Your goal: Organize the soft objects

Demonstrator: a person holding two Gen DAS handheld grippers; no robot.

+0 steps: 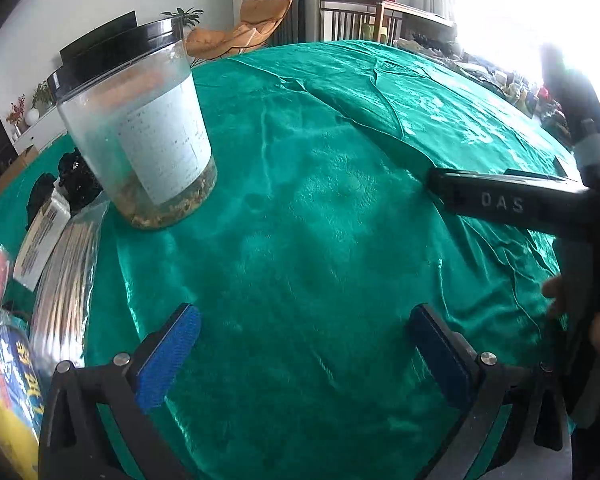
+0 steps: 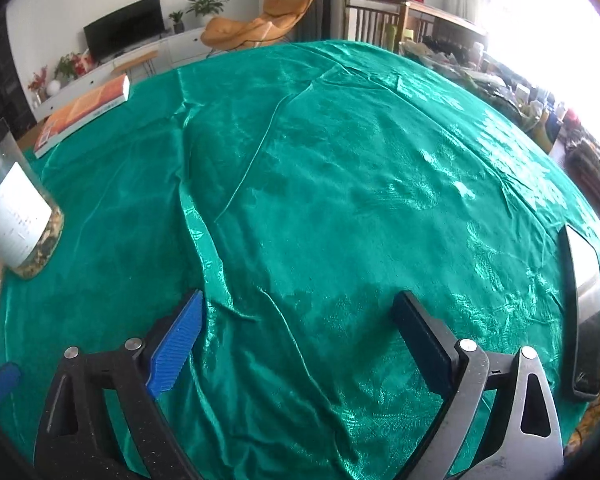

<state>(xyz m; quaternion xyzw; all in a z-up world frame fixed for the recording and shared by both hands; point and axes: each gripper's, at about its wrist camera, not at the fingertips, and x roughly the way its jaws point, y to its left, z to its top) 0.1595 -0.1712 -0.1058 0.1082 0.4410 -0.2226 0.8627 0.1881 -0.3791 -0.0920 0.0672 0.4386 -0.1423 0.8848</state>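
Green cloth (image 1: 320, 208), wrinkled, spread over the whole counter, with a clear lidded jar (image 1: 140, 128) toward the left edge and a flat orange box (image 2: 84, 114) near the far left corner. Left tongs (image 1: 304, 356) and right tongs (image 2: 300, 344) both spread wide and empty, poised just above the near part of the cloth, one right finger (image 1: 500, 200) crossing the left wrist view. Judged an opening step, nothing gathered yet: next move calls for lowering onto a raised crease (image 2: 204, 248), closing on the fabric, then folding.
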